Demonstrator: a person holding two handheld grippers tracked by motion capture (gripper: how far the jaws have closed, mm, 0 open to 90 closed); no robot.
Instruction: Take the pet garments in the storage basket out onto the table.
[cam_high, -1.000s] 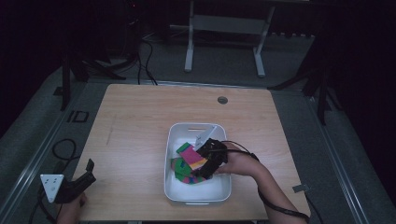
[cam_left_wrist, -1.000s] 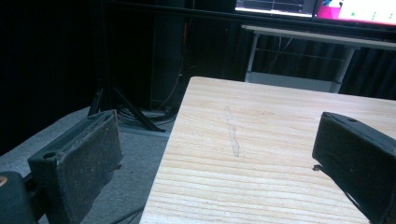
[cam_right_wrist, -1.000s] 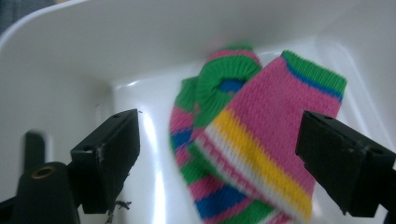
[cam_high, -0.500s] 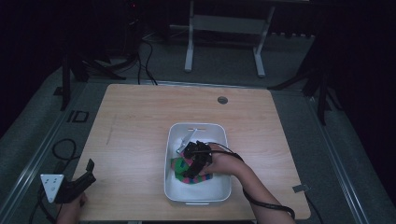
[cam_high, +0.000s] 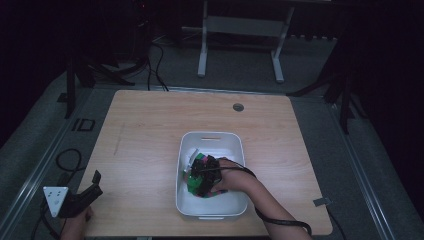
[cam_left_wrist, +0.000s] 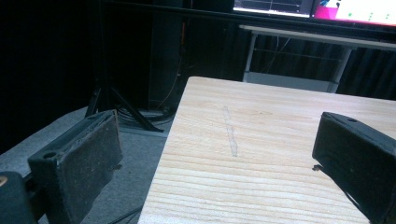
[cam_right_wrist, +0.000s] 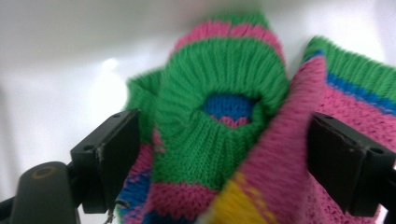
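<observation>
The knitwear lies in the white bin on the surface. The right gripper straddles it, jaws open: grasp pending, removal not begun. The left gripper idles open at the surface's edge.

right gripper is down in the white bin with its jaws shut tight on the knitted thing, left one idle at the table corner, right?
Not quite: the right gripper is in the bin, but its jaws stand open around the knit, as the right gripper view shows. The left gripper idles at the corner.
</observation>
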